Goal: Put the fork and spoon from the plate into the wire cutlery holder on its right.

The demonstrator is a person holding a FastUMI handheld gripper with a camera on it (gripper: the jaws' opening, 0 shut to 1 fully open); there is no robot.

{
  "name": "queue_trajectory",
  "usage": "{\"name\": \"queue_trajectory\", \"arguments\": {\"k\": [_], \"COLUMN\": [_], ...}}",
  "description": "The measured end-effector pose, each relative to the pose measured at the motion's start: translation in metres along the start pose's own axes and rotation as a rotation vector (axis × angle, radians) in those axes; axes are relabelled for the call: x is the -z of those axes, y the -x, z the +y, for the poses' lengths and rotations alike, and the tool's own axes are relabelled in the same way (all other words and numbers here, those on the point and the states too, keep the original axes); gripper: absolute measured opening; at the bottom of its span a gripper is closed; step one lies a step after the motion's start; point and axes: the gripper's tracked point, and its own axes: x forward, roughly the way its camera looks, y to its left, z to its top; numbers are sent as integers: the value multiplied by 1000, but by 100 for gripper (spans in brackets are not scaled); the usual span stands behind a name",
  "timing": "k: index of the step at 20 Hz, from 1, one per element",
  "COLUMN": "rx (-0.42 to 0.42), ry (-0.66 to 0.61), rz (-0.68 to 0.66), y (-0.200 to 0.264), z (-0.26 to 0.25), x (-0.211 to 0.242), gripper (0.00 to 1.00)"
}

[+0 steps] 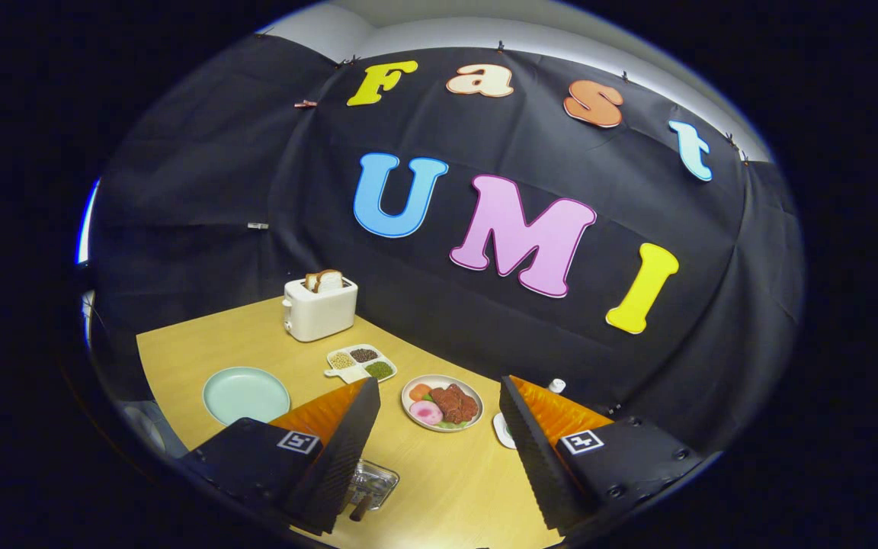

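My gripper (439, 383) is open, held high and tilted above the wooden table (447, 480), with nothing between its fingers. A shiny rectangular container (373, 482) lies low by the inner side of the left finger, partly hidden behind it; I cannot tell whether it is the wire holder. A brown handle-like piece (360, 508) pokes out at its near end. A pale green plate (245, 393) sits beyond the left finger, its visible surface bare. Just ahead, between the fingertips, a white plate of toy food (442, 402) rests on the table.
A white toaster (320, 307) with bread slices stands at the table's far corner. A white divided dish (361, 361) of grains lies between the toaster and the food plate. A small white thing (503, 431) peeks out beside the right finger. The black cloth wall closes the far side.
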Motion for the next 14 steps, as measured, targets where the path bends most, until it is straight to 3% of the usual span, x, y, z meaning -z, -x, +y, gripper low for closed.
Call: {"name": "queue_trajectory", "arguments": {"k": [14], "rx": [-25], "ry": [3], "rz": [-21], "y": [14], "z": [4], "x": [-4], "gripper": [98]}}
